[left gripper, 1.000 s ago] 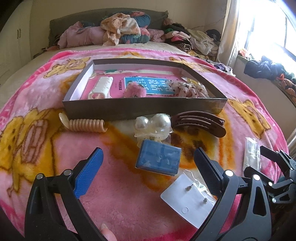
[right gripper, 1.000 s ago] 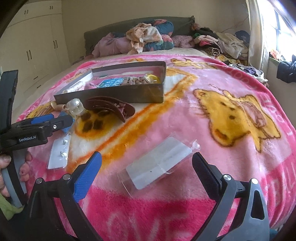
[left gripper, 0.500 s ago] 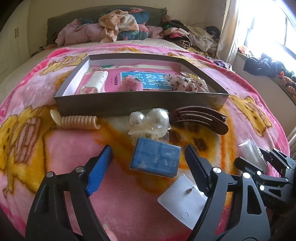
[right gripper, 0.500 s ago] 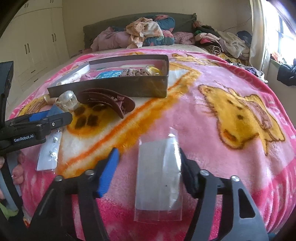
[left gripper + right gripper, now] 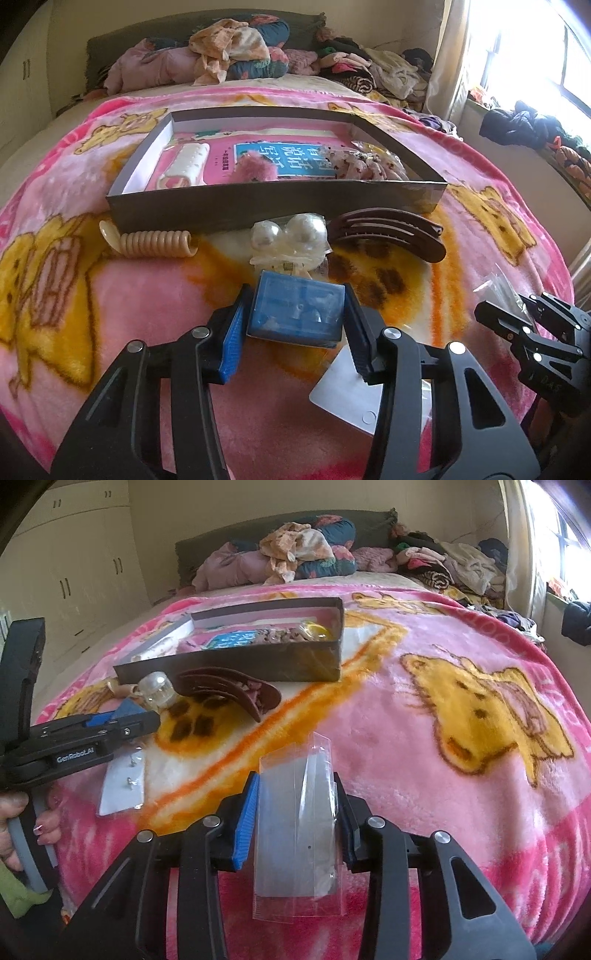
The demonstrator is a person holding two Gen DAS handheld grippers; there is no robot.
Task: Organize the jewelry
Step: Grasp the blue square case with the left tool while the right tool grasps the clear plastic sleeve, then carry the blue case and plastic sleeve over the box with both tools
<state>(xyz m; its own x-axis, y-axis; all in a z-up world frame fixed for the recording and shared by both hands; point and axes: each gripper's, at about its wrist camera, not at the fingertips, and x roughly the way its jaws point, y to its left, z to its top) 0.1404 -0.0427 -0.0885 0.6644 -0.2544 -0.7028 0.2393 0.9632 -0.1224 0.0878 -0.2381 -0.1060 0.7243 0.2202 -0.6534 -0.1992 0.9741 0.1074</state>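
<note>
Two grippers work on a pink blanket: the left gripper pinches a small blue plastic box, the right gripper pinches a clear plastic sleeve.

The white earring card lies partly hidden behind the left tongs.

Right claw closed on a clear flat plastic sleeve above the pink cartoon-print blanket. At left, the black left claw sits over a white earring card. Beyond lie a brown curved hair clip and a shallow grey cardboard box.
</note>
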